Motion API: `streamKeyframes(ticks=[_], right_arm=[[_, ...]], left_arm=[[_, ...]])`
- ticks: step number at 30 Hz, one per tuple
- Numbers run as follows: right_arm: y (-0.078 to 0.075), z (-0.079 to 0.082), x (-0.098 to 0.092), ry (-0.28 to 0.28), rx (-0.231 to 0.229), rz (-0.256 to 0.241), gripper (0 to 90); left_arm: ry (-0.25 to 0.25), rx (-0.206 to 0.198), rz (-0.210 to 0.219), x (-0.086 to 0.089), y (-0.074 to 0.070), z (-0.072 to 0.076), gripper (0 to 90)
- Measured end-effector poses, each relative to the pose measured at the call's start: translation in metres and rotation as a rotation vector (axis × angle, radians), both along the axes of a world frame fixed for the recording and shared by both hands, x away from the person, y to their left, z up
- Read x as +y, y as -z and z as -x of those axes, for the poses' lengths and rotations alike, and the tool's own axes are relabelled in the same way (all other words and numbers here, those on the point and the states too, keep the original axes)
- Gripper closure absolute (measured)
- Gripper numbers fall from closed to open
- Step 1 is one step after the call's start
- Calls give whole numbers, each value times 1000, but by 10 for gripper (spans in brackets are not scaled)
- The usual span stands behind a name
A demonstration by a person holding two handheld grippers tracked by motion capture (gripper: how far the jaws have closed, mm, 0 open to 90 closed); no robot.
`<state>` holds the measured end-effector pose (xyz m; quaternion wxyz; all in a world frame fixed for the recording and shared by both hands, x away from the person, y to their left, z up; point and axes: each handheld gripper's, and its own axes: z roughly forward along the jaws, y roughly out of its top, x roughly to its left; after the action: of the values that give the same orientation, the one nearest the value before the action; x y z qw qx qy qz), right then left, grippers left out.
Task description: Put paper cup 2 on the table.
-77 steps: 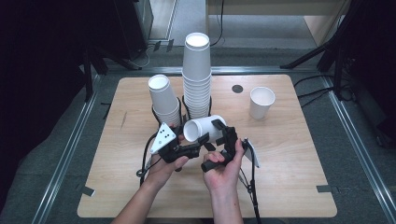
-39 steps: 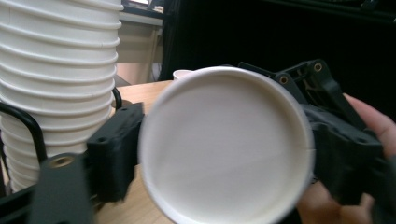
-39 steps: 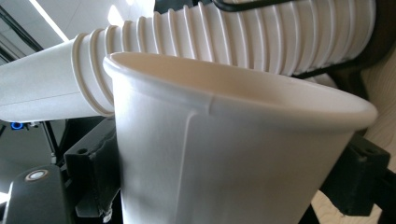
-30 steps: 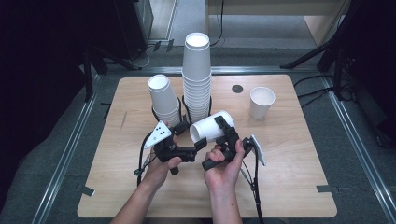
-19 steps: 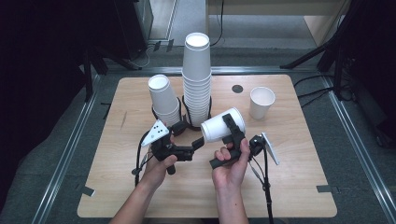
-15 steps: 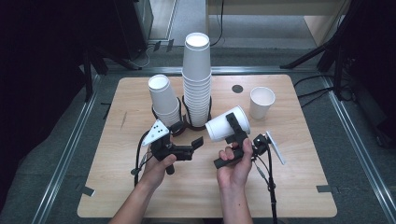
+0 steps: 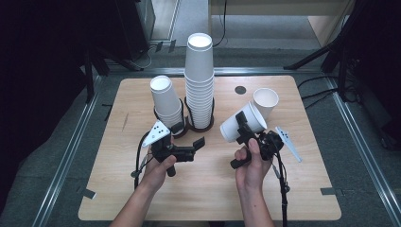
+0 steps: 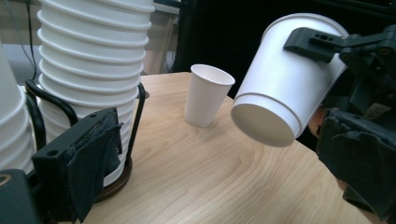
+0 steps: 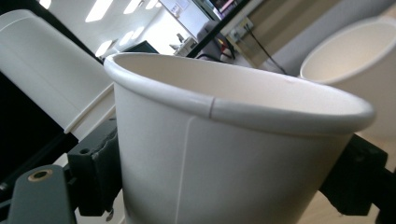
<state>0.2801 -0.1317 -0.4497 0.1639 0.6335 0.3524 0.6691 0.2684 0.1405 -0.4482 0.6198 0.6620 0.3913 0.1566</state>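
My right gripper [image 7: 242,126] is clamped on a white paper cup [image 7: 242,125], jaws pressing its sides, and I hold it tilted above the light wooden table [image 7: 213,198], base turned toward the tall stack of white paper cups in a black wire holder [image 7: 199,80]. It hangs to the right of that stack, just in front of a single upright white paper cup [image 7: 265,102]. My left gripper [image 7: 195,149] sits in front of the stack, jaws apart, holding nothing.
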Motion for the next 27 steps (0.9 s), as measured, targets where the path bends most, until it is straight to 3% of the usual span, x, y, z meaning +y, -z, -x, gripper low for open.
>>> streamKeyframes(ticks=[6, 17, 23, 27], right_arm=[[-14, 2, -1, 27, -75, 218, 143], [-18, 5, -15, 56, -159, 485, 139], [-16, 6, -27, 65, -192, 562, 139], [-13, 6, -35, 70, -197, 591, 139]], left_arm=[[-23, 10, 7, 7, 0, -4, 5], [-59, 29, -1, 18, 4, -3, 6], [-73, 33, -21, 25, 7, 0, 7], [-96, 36, -11, 34, 8, 2, 8]])
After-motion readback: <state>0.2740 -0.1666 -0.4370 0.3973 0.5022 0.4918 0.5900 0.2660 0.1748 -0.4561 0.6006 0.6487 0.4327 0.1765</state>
